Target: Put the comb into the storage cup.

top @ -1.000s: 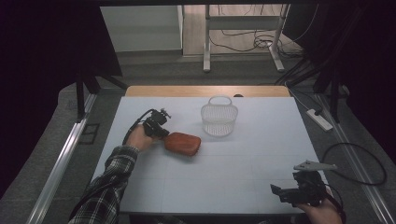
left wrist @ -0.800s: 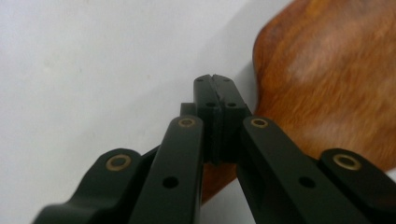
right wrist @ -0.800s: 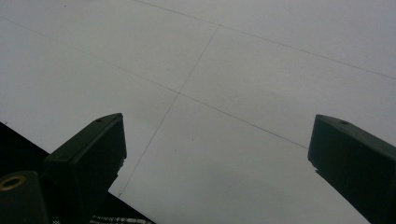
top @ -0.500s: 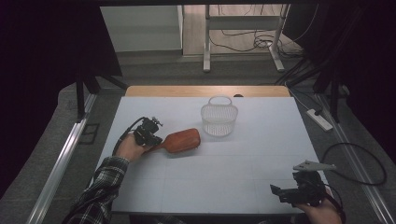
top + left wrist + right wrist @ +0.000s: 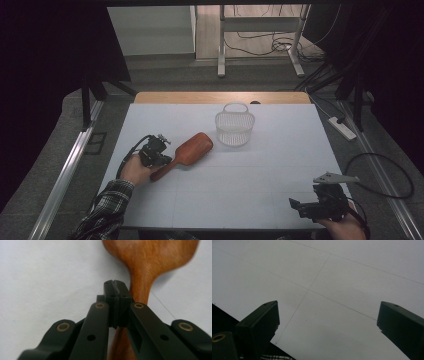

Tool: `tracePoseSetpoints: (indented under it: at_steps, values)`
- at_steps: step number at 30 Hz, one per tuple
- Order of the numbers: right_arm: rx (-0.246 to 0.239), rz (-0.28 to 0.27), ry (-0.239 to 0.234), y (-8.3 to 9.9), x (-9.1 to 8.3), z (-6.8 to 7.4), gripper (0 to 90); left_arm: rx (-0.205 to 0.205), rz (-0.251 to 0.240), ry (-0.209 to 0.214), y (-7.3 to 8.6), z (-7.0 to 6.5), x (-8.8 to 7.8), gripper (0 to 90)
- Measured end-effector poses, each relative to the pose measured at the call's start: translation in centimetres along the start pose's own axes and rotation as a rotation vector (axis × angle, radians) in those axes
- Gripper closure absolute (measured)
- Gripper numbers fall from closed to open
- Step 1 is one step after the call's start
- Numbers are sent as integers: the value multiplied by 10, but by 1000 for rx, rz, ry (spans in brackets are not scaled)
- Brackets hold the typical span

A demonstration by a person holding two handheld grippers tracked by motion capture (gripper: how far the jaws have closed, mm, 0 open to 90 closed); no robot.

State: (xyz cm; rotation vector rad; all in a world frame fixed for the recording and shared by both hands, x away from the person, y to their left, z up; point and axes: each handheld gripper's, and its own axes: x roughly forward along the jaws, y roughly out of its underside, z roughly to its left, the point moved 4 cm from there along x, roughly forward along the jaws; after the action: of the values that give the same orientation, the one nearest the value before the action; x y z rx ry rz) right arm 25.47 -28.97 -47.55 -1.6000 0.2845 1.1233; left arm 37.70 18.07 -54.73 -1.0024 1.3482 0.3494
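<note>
The left gripper (image 5: 117, 293) has its two black jaws pressed flat together, pad to pad, with nothing between them; in the left gripper view they sit just above the narrow neck of the wooden paddle brush (image 5: 147, 267), whose handle runs on beneath them towards the camera. Whether the shut tips touch the wood or hover just over it cannot be told. In the high view this gripper (image 5: 159, 156) is at the handle end of the brush (image 5: 187, 152), which lies flat on the worktop (image 5: 280, 165) in its left half, nearer the left edge than the front one, head pointing up-right towards the white wire basket (image 5: 234, 126) that stands near the middle of the back edge, close to the head but apart from it.

The brush looks like solid, polished wood: stiff, not fragile, moderately light, with most of its weight in the broad oval head. The smooth finish may slip under hard pads. The neck or upper handle seems the best place to grip, across its narrow width, close enough to the head that it will not droop or swing.

The right gripper (image 5: 312, 207) rests near the front right corner, jaws spread wide over bare tabletop (image 5: 332, 290).
</note>
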Motion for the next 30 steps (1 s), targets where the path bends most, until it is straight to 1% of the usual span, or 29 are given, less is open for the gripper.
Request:
tracePoseSetpoints:
  at_steps: [4, 10, 12, 19, 25, 30]
  values:
    - [-7, 0, -1, 0, 0, 0, 46, -4, -5, -9, 4, -9, -1, 891]
    - [-8, 1, -1, 0, 0, 1, 46, -21, -1, 1, 8, -22, -1, 891]
    - [-8, 1, 0, 0, 0, 1, 46, -17, 0, 0, 7, -24, -1, 891]
    - [-6, 2, -4, 0, 0, 0, 46, -52, -30, 5, 8, -19, -8, 891]
    - [-4, 4, -2, 0, 1, 0, 46, -72, -66, 15, 10, -14, -24, 890]
    - [0, 8, -2, 0, 1, 0, 45, -79, -78, 0, 12, -13, -36, 842]
